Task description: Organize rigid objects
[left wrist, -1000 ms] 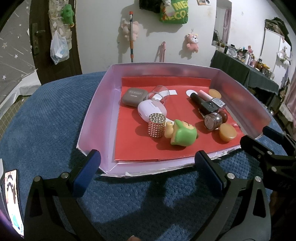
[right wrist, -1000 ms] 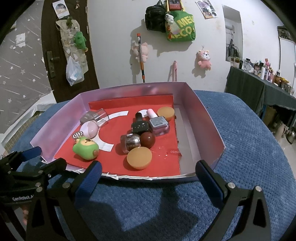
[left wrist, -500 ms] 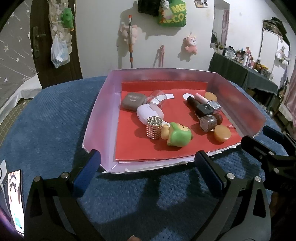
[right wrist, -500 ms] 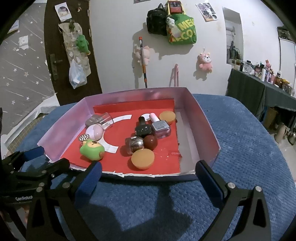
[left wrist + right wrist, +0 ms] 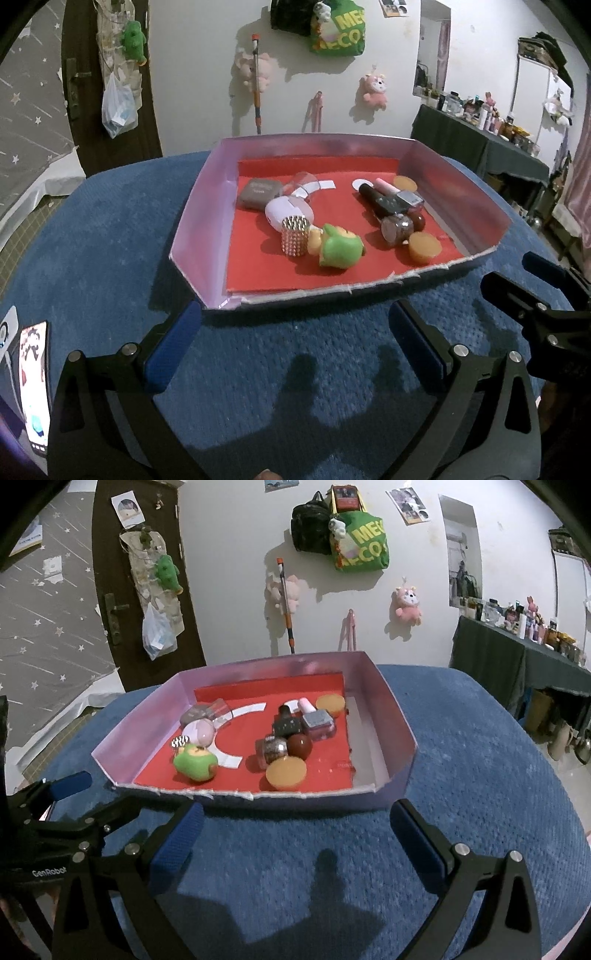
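A shallow pink box (image 5: pixel 207 206) (image 5: pixel 399 734) with a red floor rests on the blue blanket. Inside lie a green toy figure (image 5: pixel 338 249) (image 5: pixel 195 762), a studded gold cylinder (image 5: pixel 294 236), a white oval case (image 5: pixel 288 214), a grey case (image 5: pixel 258 192), nail polish bottles (image 5: pixel 391 205) (image 5: pixel 317 722), a brown ball (image 5: pixel 300 745) and orange discs (image 5: pixel 424 247) (image 5: pixel 286 773). My left gripper (image 5: pixel 295 345) is open, empty, short of the box's near edge. My right gripper (image 5: pixel 295 836) is open and empty too, beside the left one.
A phone (image 5: pixel 33 380) lies on the blanket at the left. Behind the box are a white wall with hanging plush toys (image 5: pixel 408 602), a dark door (image 5: pixel 122 590) and a cluttered dark table (image 5: pixel 480 144) at the right.
Both grippers have drawn back from the box and risen a little, so the box looks smaller and farther away. The things in the box have not shifted.
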The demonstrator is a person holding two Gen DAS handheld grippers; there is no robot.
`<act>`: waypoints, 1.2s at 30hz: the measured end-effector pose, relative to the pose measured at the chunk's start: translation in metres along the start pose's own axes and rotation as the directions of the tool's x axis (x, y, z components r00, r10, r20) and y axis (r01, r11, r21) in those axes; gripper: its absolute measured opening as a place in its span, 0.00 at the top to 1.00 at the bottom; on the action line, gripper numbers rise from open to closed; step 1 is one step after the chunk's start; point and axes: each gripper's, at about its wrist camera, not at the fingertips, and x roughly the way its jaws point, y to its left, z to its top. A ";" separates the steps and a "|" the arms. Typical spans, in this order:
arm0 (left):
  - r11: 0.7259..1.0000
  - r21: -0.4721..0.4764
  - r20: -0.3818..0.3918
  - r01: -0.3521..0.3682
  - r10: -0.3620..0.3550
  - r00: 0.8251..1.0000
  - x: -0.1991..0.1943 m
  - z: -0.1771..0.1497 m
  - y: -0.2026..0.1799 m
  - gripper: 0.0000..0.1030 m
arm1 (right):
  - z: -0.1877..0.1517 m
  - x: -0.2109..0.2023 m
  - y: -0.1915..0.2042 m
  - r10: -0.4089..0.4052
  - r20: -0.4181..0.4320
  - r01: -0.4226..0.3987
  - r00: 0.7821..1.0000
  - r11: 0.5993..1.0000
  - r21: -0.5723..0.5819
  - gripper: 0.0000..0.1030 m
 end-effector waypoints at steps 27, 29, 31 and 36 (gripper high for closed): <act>1.000 -0.026 -0.142 0.010 -0.014 0.990 0.025 -0.038 0.000 0.00 | -0.042 0.019 -0.008 -0.005 -0.136 0.007 0.991 1.000 0.010 0.00; 1.000 -0.019 -0.141 0.005 -0.007 0.990 0.026 -0.038 0.000 0.00 | -0.042 0.020 -0.008 -0.008 -0.140 0.010 0.990 1.000 0.012 0.00; 1.000 -0.012 -0.141 -0.002 0.000 0.990 0.027 -0.038 -0.002 0.00 | -0.043 0.024 -0.009 -0.010 -0.146 0.013 0.989 1.000 0.015 0.00; 1.000 0.001 -0.144 -0.025 0.025 0.989 0.028 -0.039 -0.005 0.00 | -0.045 0.025 -0.008 -0.019 -0.148 0.020 0.989 1.000 0.005 0.00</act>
